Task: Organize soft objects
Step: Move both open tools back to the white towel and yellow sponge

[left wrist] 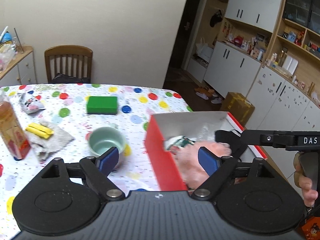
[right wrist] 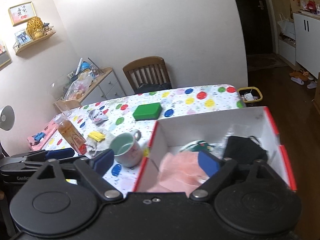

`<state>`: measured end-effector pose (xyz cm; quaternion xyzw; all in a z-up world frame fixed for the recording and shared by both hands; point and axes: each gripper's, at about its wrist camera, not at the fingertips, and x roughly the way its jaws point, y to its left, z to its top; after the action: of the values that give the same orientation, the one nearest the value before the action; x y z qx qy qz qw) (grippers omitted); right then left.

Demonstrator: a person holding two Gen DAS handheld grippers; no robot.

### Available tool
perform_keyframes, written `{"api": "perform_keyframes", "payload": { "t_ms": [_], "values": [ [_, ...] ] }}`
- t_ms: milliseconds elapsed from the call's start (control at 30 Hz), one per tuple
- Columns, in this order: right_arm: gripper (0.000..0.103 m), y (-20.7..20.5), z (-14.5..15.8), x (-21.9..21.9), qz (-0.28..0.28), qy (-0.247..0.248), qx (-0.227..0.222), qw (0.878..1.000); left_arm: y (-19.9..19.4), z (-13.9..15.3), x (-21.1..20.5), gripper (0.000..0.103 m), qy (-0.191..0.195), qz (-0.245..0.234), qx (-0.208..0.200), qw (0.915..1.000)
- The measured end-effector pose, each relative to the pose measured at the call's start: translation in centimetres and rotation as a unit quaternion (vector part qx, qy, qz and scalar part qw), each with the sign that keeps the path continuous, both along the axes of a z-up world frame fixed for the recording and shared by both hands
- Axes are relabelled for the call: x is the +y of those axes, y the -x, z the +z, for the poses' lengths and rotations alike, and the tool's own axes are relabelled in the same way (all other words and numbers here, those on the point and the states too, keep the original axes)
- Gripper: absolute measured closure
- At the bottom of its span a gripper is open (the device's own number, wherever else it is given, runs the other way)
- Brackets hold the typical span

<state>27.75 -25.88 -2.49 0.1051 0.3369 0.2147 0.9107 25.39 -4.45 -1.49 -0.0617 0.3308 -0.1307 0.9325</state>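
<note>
Above the near edge of the surface (left wrist: 128,104) I hold both grippers tilted downward, the left gripper (left wrist: 158,160) and right gripper (right wrist: 156,160) each spread wide with nothing between the pads. Each straddles the box's (right wrist: 270,140) near wall, one pad over the mug (right wrist: 128,150). Inside the box lie a pink cloth (right wrist: 180,172), a black pouch (right wrist: 242,150) and a white-green bundle (left wrist: 180,142); the sponge (left wrist: 102,105) sits outside, farther back.

Dotted table (left wrist: 140,100), sponge (left wrist: 102,105), mug (left wrist: 107,144), box (left wrist: 166,160)
</note>
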Motion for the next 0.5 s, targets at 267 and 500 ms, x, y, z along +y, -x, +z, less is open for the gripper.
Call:
{"api": "perform_keyframes", "payload": {
  "t_ms": [267, 500],
  "values": [
    [0.004, -1.6, 0.2, 6.5, 0.016, 0.006, 0.008, 1.0, -0.2, -0.5, 6.6, 0.005, -0.002, 0.034, -0.012, 0.9994],
    [0.003, -3.9, 1.1, 12.9, 0.064, 0.029, 0.006, 0.998, -0.7, -1.6, 11.9, 0.001, -0.01, 0.072, -0.034, 0.9968]
  ]
}}
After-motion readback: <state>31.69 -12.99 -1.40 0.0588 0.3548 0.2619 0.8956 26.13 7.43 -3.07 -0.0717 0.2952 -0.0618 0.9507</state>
